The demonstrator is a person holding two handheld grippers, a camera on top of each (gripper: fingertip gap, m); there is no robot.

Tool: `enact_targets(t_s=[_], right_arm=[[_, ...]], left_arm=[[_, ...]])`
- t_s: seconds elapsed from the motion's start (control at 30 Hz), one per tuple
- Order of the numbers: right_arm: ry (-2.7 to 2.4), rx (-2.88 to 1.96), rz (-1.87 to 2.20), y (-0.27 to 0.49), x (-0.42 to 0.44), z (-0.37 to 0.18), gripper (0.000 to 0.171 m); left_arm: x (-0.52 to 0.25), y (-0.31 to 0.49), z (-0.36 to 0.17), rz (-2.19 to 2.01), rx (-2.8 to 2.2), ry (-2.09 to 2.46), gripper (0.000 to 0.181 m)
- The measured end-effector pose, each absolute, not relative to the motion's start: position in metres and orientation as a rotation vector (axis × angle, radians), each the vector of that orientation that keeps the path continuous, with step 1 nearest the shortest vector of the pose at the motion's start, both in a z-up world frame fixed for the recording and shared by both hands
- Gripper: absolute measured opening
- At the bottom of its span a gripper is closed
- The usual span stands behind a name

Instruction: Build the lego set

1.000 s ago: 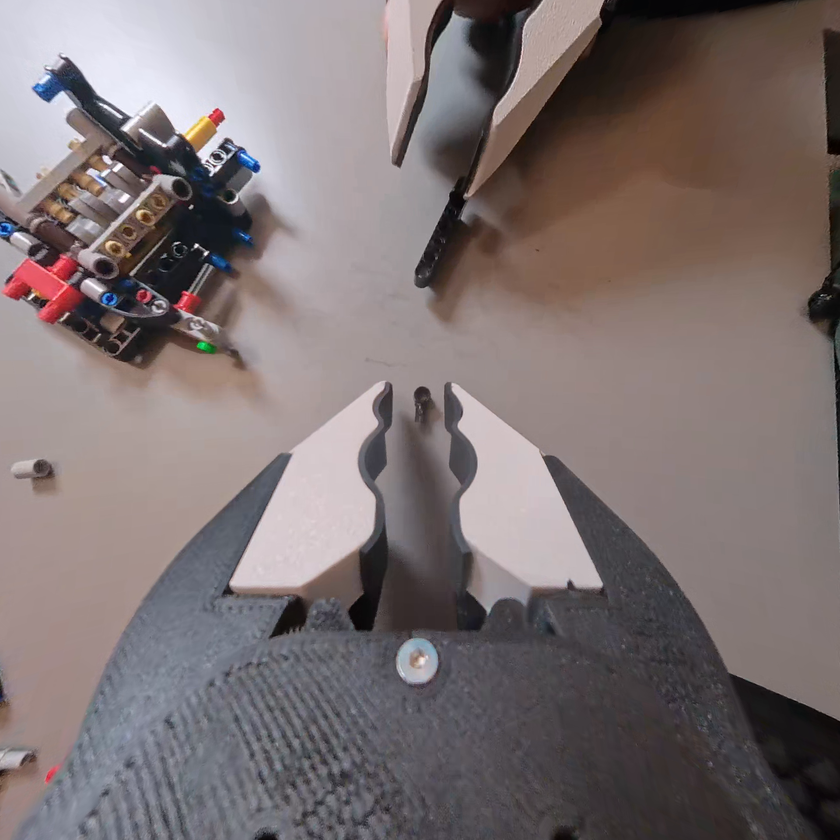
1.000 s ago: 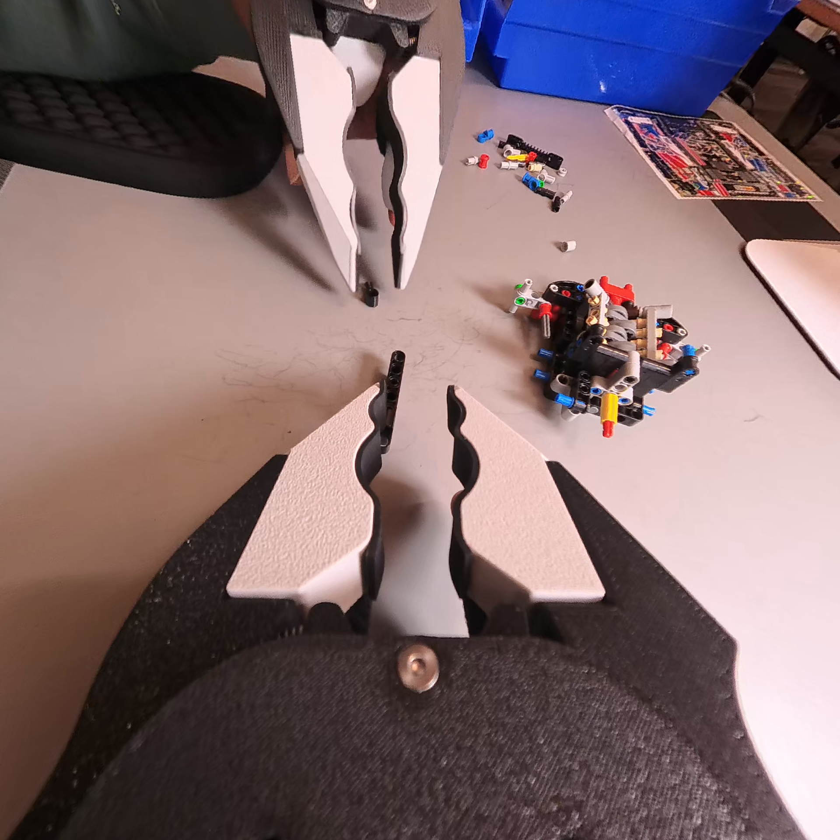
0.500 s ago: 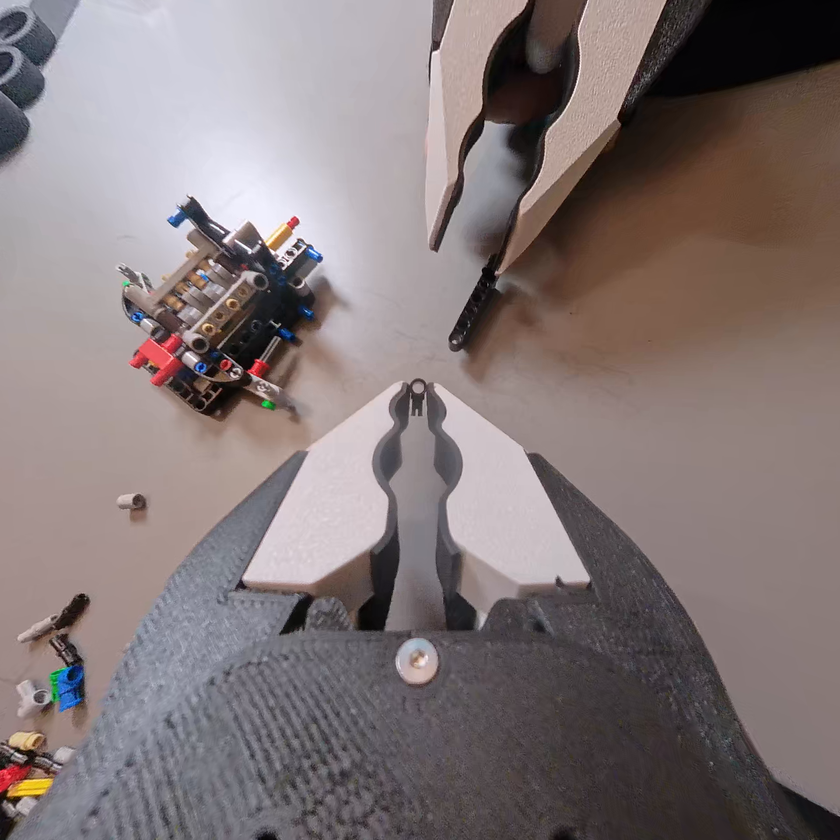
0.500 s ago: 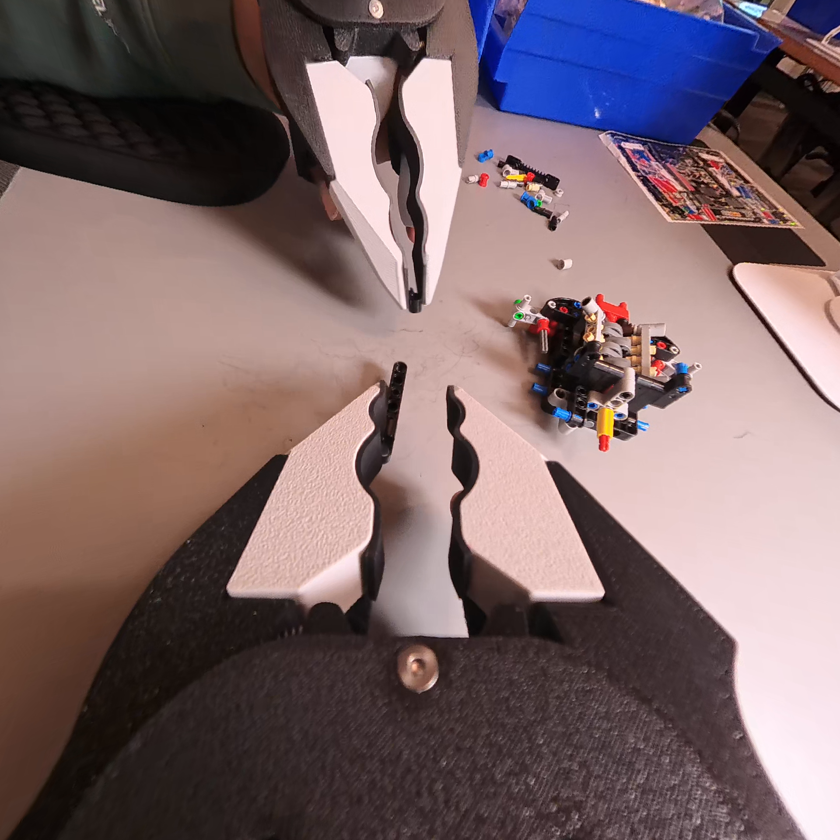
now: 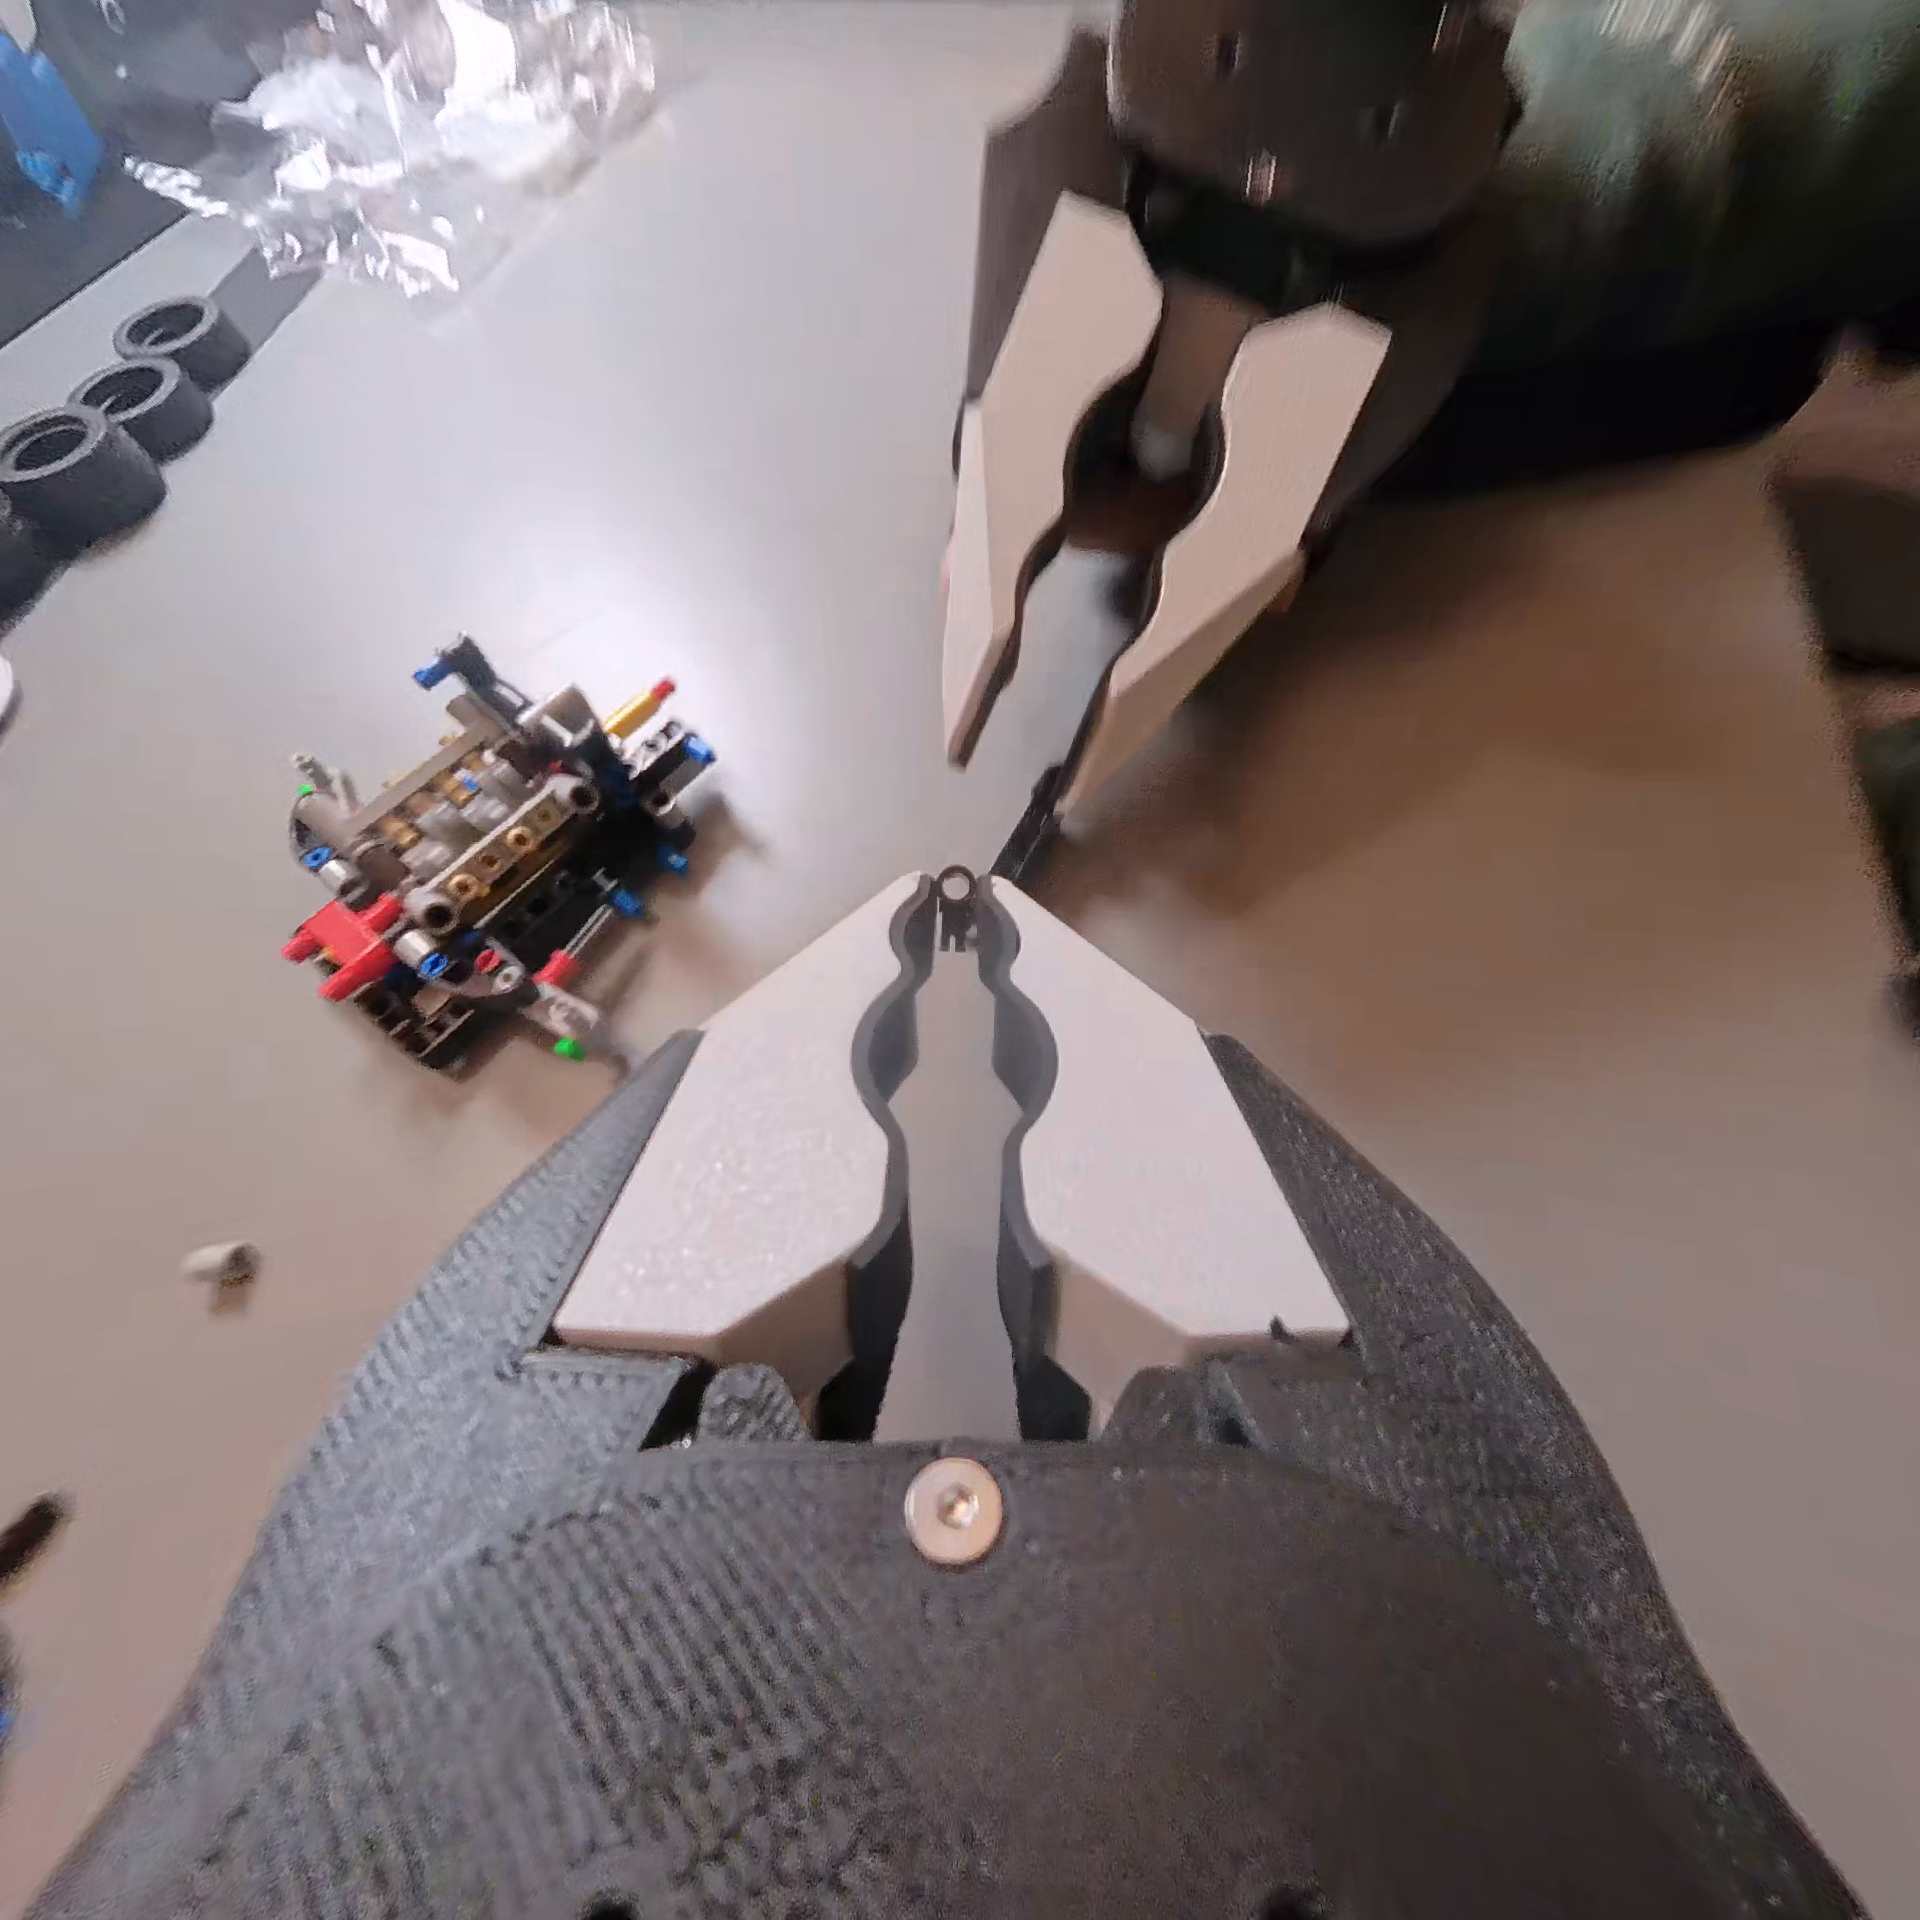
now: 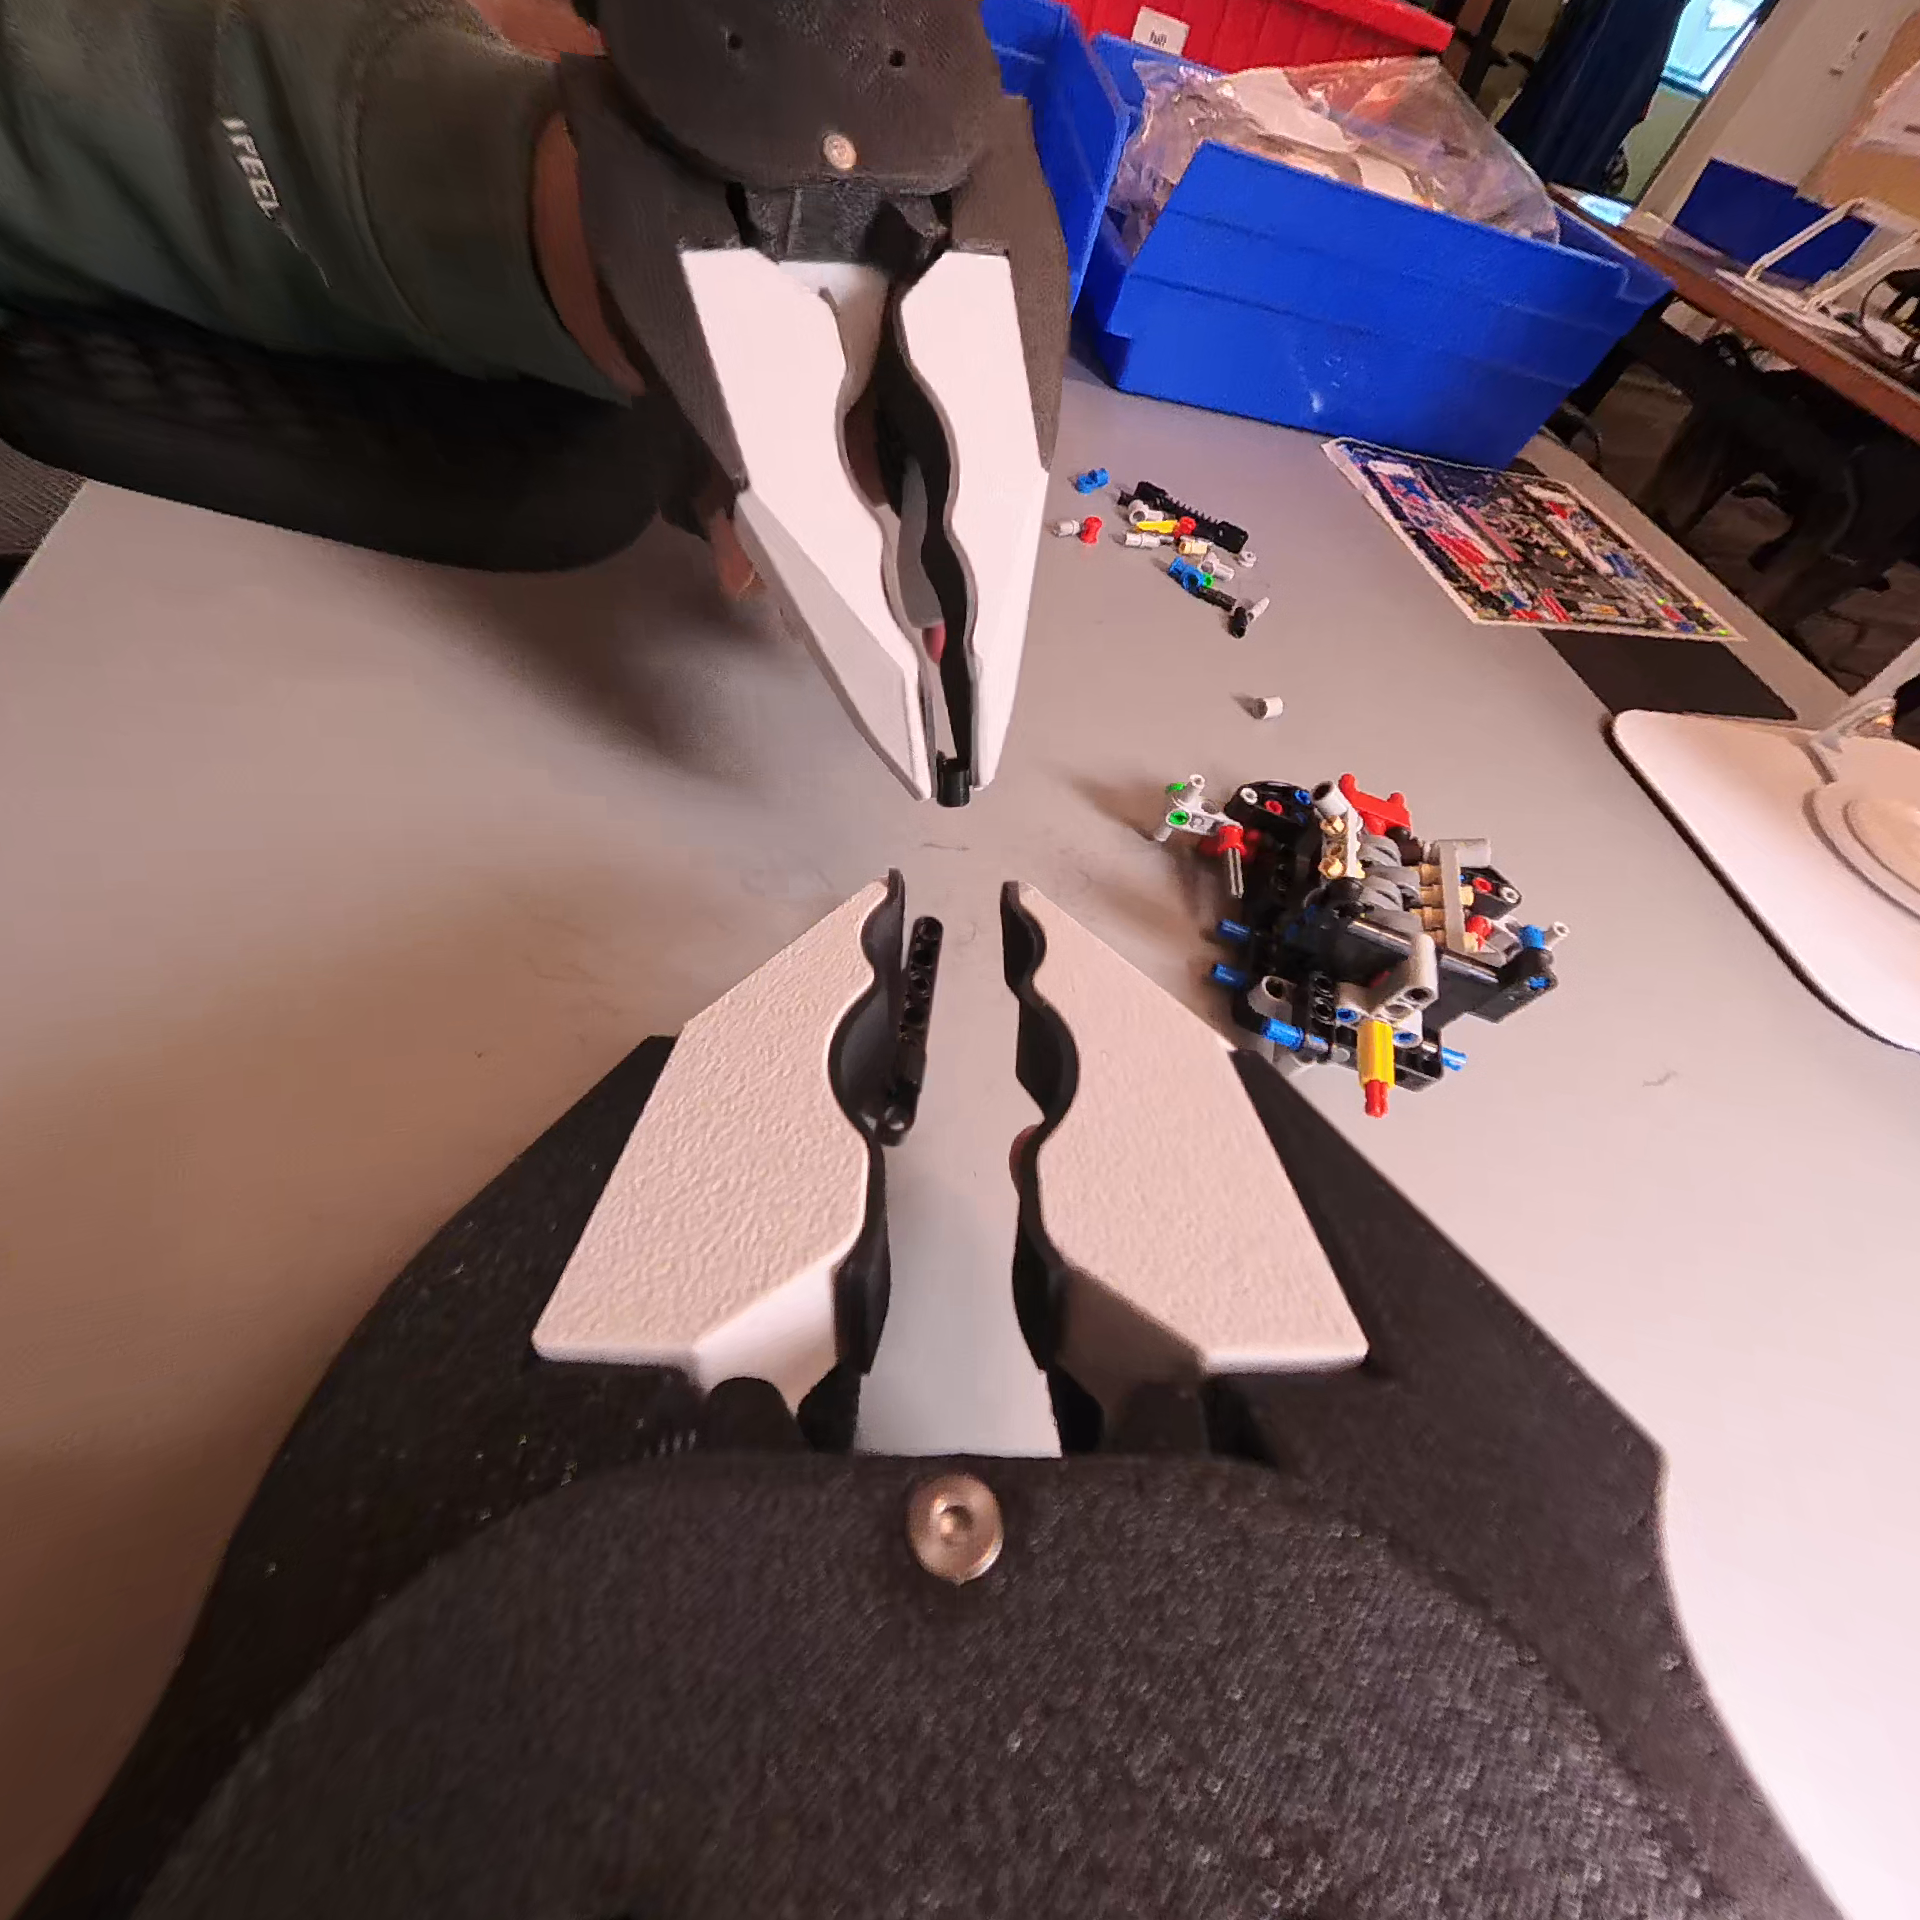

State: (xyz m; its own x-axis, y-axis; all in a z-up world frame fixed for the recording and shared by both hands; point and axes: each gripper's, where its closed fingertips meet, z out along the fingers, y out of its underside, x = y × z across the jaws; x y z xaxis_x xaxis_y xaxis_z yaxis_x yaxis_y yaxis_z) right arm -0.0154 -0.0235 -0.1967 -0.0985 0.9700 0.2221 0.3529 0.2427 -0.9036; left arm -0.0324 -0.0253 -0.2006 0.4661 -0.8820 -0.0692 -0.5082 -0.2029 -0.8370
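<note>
Grey table (image 6: 416,935): beam (image 6: 916,997) between right tongs (image 6: 951,904).

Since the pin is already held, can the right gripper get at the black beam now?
Probably yes: the right gripper is open, and the black beam lies on the table between its fingers, against the left one, with nothing on top.
</note>
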Motion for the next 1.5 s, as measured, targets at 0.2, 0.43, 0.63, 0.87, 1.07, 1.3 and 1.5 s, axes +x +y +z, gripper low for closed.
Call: enact_targets(t_s=[0.2,0.43,0.63,0.87,1.07,1.3,1.5], right_arm=[[-1.531,-1.123,0.834,-0.028,-0.021,-0.171,0.017],[-1.427,-1.017,0.758,-0.029,-0.024,-0.140,0.017],[-1.541,-0.938,0.801,-0.045,-0.020,-0.148,0.013],[-1.640,-0.897,0.865,-0.060,-0.015,-0.153,0.012],[-1.684,-0.877,0.881,-0.067,-0.013,-0.157,0.009],[-1.695,-0.987,0.837,-0.051,-0.010,-0.165,0.008],[-1.759,-1.196,0.716,-0.020,-0.002,-0.199,0.009]], left_arm=[[-0.025,-0.025,-0.150,-1.257,-1.726,0.689,0.006],[-0.015,-0.029,-0.133,-1.721,-1.615,0.447,0.005],[-0.004,-0.043,-0.149,-1.787,-1.709,0.561,0.005],[-0.001,-0.058,-0.150,-1.923,-1.720,0.618,0.006],[0.001,-0.065,-0.154,-1.958,-1.746,0.655,0.005],[-0.010,-0.050,-0.169,-1.585,-1.818,0.792,0.026],[-0.044,-0.026,-0.232,-0.808,-2.002,1.108,0.030]])
